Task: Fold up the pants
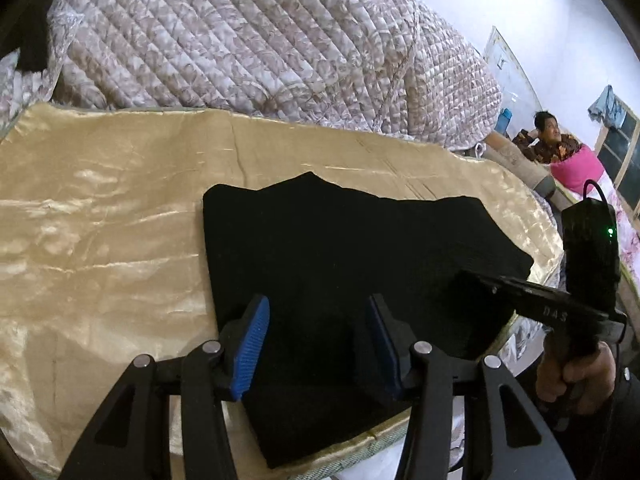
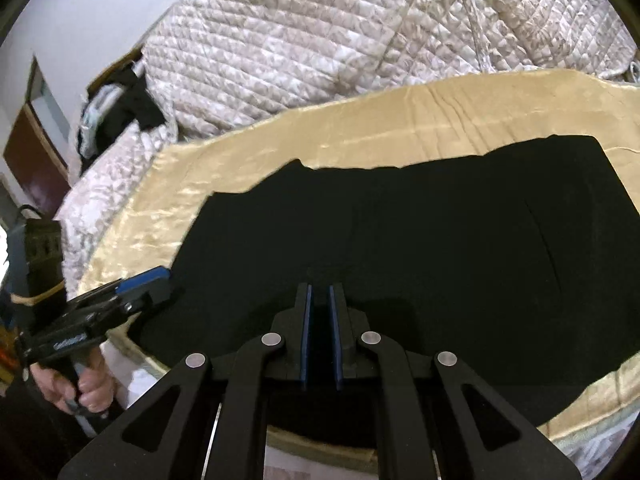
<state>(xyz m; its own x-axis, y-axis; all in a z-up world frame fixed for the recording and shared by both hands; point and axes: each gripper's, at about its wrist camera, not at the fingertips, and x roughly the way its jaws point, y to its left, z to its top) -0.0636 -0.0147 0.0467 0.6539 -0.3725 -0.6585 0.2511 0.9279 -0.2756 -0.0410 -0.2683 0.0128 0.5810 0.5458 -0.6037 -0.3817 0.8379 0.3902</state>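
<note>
- Lying flat on a gold satin cloth (image 1: 100,220), the black pants (image 1: 340,248) are folded into a broad dark slab that fills the space ahead of and under both grippers.
- The left gripper (image 1: 316,344) has its jaws spread wide, and nothing sits between the blue pads (image 1: 252,344); black fabric shows in the gap below them, but whether the tips touch it cannot be told.
- Ahead of the left jaws the pants run to an uneven far edge, with bare satin off to their left side.
- The right gripper (image 2: 319,336) has its jaws drawn nearly together, only a narrow slot left between the blue pads (image 2: 306,336); whether a fold of fabric is pinched in that slot cannot be told, since all there is black.
- The pants (image 2: 420,240) spread ahead of the right jaws and far to their right, ending at a straight edge near the satin's rim (image 2: 400,120).
- Each gripper shows in the other's view: the left one (image 2: 132,284) at the pants' left edge, the right one (image 1: 532,296) over their right end.
- Beyond the satin, past both sets of jaws, lies a heaped quilted bedspread (image 1: 240,40).
- A seated person (image 1: 548,136) is far off to the right of the left jaws.
</note>
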